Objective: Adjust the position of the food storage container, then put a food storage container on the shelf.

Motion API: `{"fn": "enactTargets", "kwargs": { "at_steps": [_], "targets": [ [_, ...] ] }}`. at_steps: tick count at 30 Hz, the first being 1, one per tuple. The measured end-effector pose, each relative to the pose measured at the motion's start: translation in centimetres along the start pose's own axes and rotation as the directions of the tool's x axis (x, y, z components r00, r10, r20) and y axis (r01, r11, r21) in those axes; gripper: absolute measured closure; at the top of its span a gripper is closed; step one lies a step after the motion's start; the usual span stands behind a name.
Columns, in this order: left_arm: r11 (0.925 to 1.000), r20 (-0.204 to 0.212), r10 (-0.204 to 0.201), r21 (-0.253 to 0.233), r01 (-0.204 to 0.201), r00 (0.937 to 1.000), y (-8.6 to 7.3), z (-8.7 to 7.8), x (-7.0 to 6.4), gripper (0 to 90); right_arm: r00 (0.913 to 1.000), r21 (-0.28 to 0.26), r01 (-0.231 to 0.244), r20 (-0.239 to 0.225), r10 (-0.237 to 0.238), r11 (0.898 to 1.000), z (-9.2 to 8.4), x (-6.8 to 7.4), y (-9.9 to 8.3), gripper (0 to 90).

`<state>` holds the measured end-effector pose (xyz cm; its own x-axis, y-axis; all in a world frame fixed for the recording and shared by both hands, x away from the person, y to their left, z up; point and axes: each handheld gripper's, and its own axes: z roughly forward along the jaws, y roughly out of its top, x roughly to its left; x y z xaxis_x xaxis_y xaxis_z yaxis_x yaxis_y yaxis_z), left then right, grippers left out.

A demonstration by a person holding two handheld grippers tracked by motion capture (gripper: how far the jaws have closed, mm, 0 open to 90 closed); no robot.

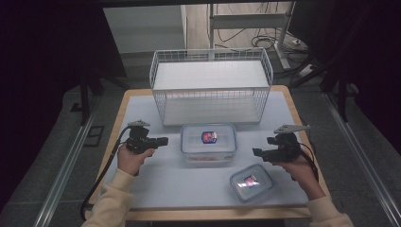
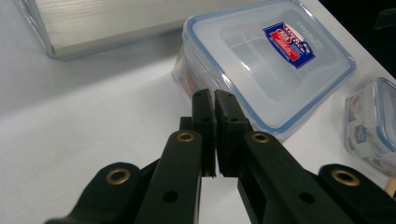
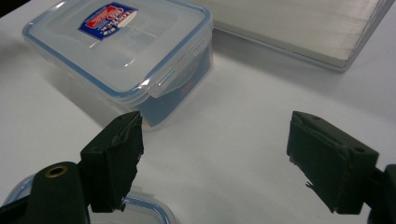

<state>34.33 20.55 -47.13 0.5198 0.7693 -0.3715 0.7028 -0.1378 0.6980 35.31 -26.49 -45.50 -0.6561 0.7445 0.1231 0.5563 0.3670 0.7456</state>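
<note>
in the high view, a large lidded container (image 1: 208,143) is seen standing in the middle of the bench (image 1: 142,189), just in front of a white wire basket (image 1: 211,85), while a small lidded container (image 1: 251,182) lies nearer the person, to the right. the left gripper (image 1: 163,141) is held left of the large container and apart from it, and the right gripper (image 1: 255,152) is held to its right, above and behind the small one. in the left gripper view, the fingers (image 2: 204,116) are seen drawn together with nothing between them, their tips pointed at the near side of the large lidded container (image 2: 266,60); the small lidded container (image 2: 373,121) is glimpsed beyond it at the right edge. in the right gripper view, the fingers (image 3: 116,158) are spread wide apart and empty, the large lidded container (image 3: 116,51) lies ahead with one side clasp (image 3: 180,65) looking raised, and a corner of the small lidded container (image 3: 144,212) is caught at the bottom. both lids are judged to be seated, nothing is gripped, and the basket is bare, so any lifting or stowing of the containers appears yet to be done.
</note>
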Motion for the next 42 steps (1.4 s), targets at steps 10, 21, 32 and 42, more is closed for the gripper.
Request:
{"fn": "enactTargets", "kwargs": {
  "at_steps": [10,21,32,42],
  "targets": [
    [0.9997,-0.018,-0.016,-0.017,0.016,0.9997,-0.9,-1.2,0.1,86.7,0.9996,-0.022,-0.008,-0.029,0.007,1.0,0.6,-0.4,1.0,18.3],
    [0.9916,0.028,-0.114,-0.059,0.115,0.9931,-0.8,-1.3,0.4,31.7,0.9958,-0.025,-0.037,-0.084,0.035,0.999,1.1,0.0,1.4,18.3],
    [0.9897,0.117,-0.136,-0.028,0.141,0.9838,1.0,2.0,0.5,21.6,0.9887,-0.004,-0.063,-0.137,0.061,0.998,2.8,0.7,2.5,17.7],
    [0.9886,0.154,-0.147,0.057,0.139,0.9771,1.6,5.7,0.8,19.8,0.9824,0.0,-0.086,-0.166,0.085,0.996,4.1,1.0,3.2,16.3]
  ]
}}
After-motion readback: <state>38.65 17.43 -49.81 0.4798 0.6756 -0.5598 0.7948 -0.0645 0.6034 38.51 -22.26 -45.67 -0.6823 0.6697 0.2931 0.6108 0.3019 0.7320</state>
